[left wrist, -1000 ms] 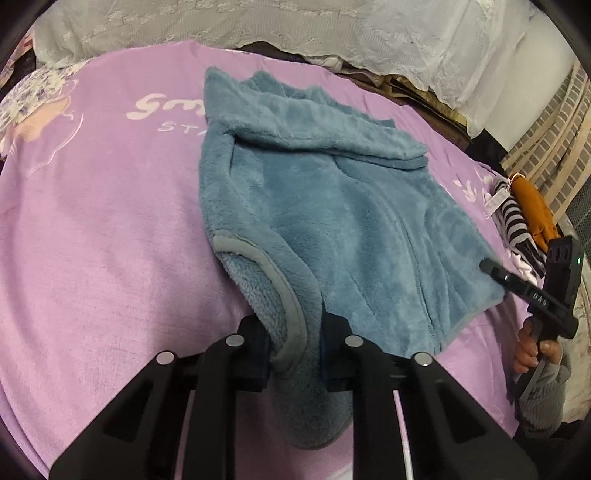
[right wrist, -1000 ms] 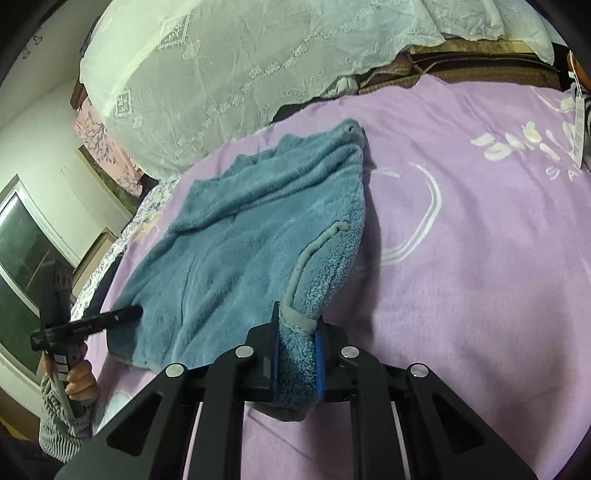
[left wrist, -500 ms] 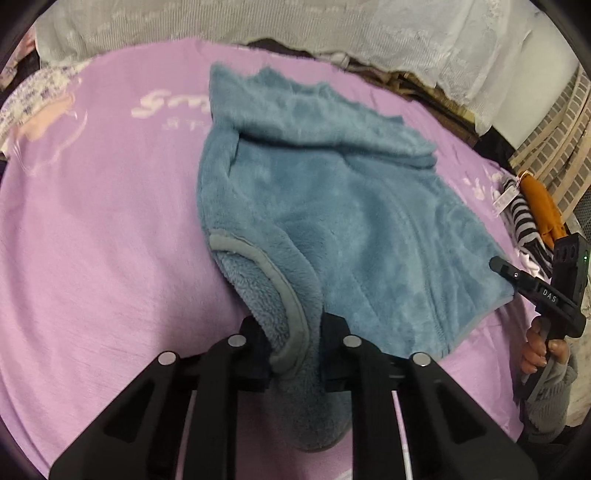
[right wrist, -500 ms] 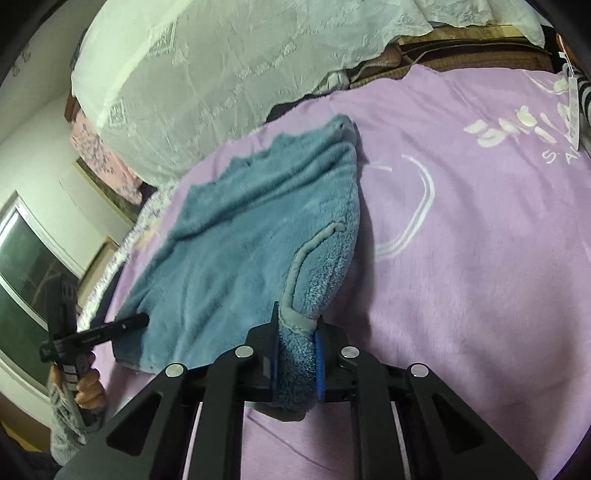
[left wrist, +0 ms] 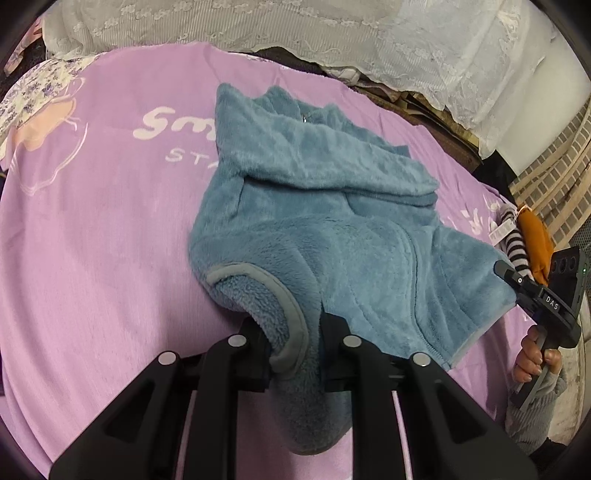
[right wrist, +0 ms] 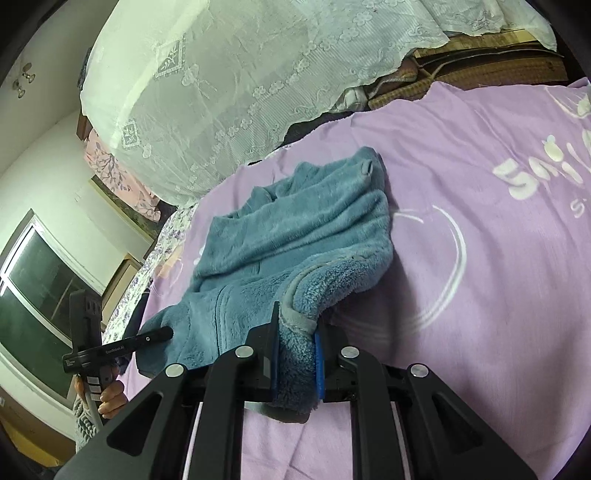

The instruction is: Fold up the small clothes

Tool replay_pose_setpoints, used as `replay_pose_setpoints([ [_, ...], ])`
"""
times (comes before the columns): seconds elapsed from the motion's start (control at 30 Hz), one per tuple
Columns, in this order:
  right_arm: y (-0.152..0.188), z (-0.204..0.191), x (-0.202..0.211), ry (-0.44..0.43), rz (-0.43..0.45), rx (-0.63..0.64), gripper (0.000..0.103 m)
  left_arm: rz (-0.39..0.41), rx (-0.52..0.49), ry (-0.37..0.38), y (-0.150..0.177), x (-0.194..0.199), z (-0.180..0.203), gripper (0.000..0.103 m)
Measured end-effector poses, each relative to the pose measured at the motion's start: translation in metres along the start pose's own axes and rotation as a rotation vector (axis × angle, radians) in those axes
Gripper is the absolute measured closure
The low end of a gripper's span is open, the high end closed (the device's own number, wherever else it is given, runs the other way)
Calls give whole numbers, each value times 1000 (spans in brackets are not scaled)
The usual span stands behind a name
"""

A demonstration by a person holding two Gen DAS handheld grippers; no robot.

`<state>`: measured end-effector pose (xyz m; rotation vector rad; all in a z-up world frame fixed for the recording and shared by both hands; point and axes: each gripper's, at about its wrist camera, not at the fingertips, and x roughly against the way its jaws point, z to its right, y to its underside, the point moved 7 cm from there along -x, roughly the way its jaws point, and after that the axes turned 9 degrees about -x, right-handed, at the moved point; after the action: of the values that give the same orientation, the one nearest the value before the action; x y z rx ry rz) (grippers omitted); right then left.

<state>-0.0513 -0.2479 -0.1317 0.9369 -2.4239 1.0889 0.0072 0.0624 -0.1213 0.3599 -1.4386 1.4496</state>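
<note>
A small blue fleece jacket [left wrist: 332, 229] with grey trim lies on a purple blanket [left wrist: 92, 221]. My left gripper [left wrist: 293, 332] is shut on one grey-trimmed corner of it, lifted off the blanket. My right gripper [right wrist: 297, 354] is shut on the opposite corner of the jacket [right wrist: 280, 240], also lifted. The far end of the jacket is bunched in folds. The right gripper also shows at the right edge of the left wrist view [left wrist: 532, 291]. The left gripper shows at the left of the right wrist view [right wrist: 122, 343].
A white lace cover [left wrist: 332, 33] drapes behind the blanket. An orange and a striped garment [left wrist: 524, 243] lie at the blanket's right edge. A window [right wrist: 33, 295] is at the left in the right wrist view.
Both grippers have carried their held corners forward over the jacket. The near part of the jacket has lifted and the far end has bunched more.
</note>
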Motion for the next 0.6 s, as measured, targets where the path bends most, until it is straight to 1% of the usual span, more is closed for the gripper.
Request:
replay_pose_setpoints([
  [0.27, -26, -7, -9, -21, 5, -18, 88, 24, -14, -13, -33, 4, 0, 87],
  [0.6, -63, -13, -26, -43, 12, -41, 88, 38, 5, -24, -75, -1, -12, 86],
])
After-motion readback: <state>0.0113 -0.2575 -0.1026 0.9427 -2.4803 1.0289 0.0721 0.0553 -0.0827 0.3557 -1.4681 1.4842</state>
